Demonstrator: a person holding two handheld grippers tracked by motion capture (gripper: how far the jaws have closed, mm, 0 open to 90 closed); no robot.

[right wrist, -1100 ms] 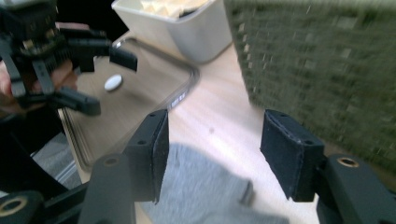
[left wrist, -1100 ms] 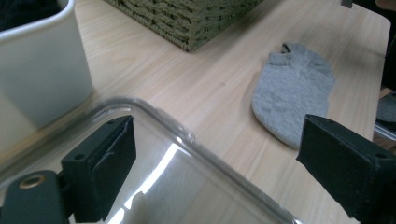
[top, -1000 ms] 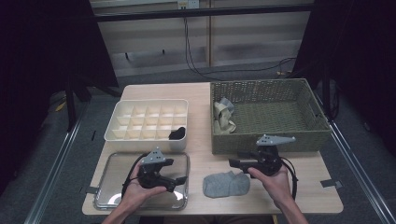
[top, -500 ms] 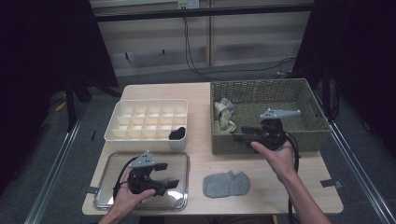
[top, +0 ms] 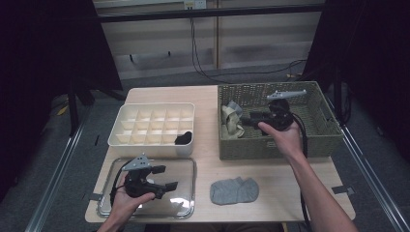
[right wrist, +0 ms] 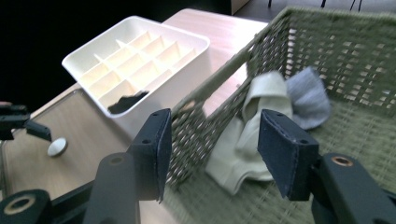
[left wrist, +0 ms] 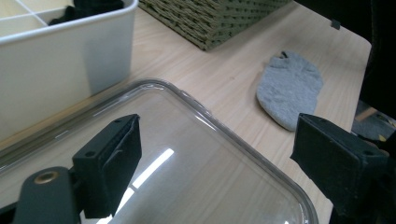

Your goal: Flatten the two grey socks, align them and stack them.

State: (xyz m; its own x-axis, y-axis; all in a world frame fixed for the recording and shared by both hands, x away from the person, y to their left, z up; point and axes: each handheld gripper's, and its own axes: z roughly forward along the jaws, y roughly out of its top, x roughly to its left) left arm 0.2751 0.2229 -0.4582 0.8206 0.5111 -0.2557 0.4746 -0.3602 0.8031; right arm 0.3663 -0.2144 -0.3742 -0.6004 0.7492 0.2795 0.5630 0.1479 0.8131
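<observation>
Just ahead of the spread, empty right hand-held gripper (right wrist: 210,149) — cream socks (right wrist: 247,140) in the basket (right wrist: 364,51).

Right gripper (top: 245,119) moved from the near worktop edge, beside the flat grey sock (top: 234,190), up over the olive woven wicker basket (top: 323,137); its fingers now point at the cream and grey socks (top: 231,119) inside. Left gripper (top: 164,178) drew back toward the near edge, over the clear plastic tray (top: 186,164).
</observation>
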